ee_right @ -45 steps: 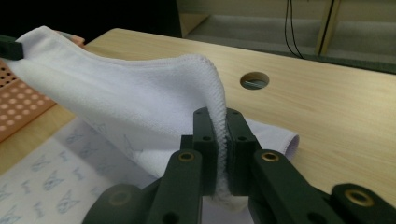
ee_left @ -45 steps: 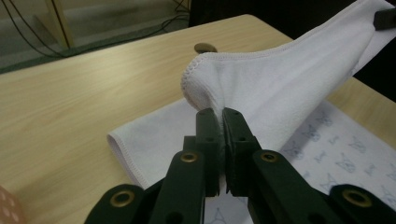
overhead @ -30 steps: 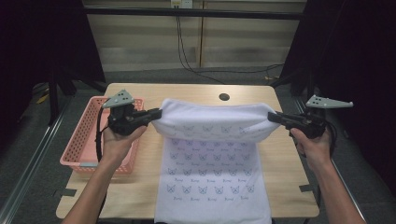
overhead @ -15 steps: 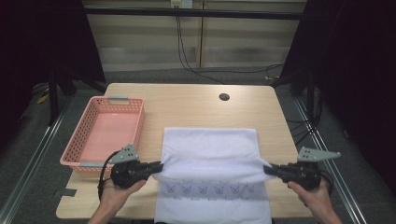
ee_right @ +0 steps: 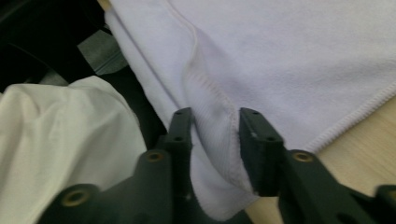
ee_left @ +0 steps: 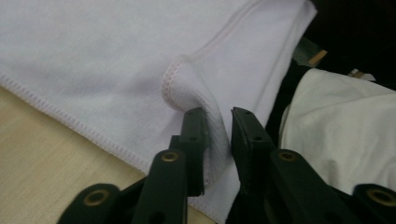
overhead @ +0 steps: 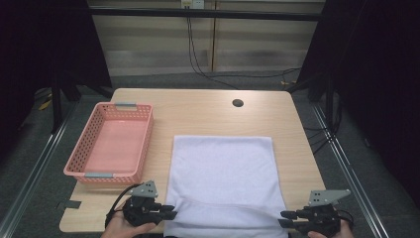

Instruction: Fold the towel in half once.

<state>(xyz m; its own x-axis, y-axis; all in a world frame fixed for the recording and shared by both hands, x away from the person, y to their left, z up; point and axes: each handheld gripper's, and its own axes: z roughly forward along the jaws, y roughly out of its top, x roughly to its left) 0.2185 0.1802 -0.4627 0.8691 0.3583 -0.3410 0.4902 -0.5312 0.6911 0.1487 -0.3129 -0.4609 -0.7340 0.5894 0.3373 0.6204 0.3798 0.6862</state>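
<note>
High view: wooden table [overhead: 208,111], dark surroundings.

Table lit evenly from above, dark surroundings; gripper views soft, perhaps slightly blurred near the jaws

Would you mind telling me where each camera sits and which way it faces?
High view: fixed above the person's side, looking forward and down on the table, pink basket and white cloth; hands with left gripper and right gripper enter at the bottom.
Left gripper view: rides the left gripper, looking along its jaws at a cloth fold between them.
Right gripper view: rides the right gripper, facing a hemmed cloth corner between its jaws.
Shared: all see the cloth and table.
</note>
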